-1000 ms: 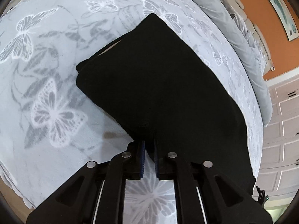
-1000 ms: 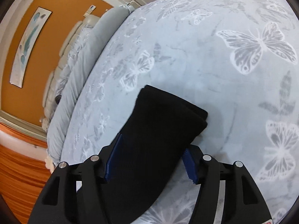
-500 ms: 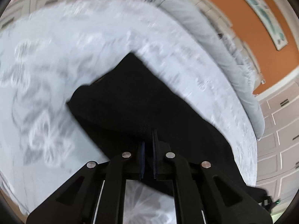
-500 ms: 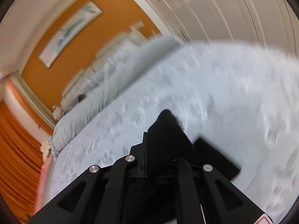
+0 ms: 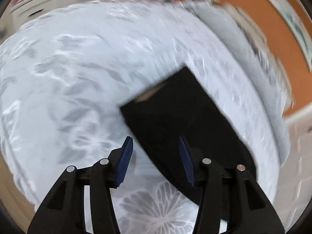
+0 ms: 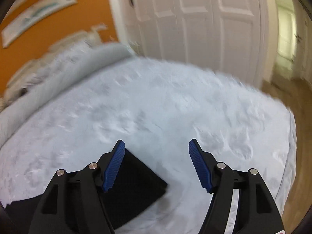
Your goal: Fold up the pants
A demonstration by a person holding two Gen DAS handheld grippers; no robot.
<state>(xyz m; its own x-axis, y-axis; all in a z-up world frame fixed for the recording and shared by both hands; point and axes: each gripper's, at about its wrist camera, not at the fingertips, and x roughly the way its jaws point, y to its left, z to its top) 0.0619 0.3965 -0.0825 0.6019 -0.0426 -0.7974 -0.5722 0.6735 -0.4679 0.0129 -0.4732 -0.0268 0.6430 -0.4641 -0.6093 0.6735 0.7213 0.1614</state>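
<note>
The black pants (image 5: 181, 120) lie folded flat on the pale blue bedspread (image 5: 78, 78) with butterfly prints. My left gripper (image 5: 156, 146) hovers over their near edge, its jaws opening; the blue pads (image 5: 124, 159) touch no cloth, and the fabric lies below the gap. In the right wrist view a corner of the pants (image 6: 140, 187) shows at the lower left. My right gripper (image 6: 156, 148) is above the bedspread (image 6: 175, 107), jaws opening, with nothing between its blue pads (image 6: 114, 167). Both views are blurred by motion.
Grey pillows (image 5: 243, 48) line the head of the bed under an orange wall (image 5: 273, 23) with a framed picture (image 6: 39, 13). White panelled doors (image 6: 195, 19) stand beyond the bed's far edge. Wooden floor (image 6: 282, 97) shows at the right.
Both grippers were shut on the pants half a second ago and have let go; their jaws now stand apart. Both have risen, and the right view has swung up toward the doors.
</note>
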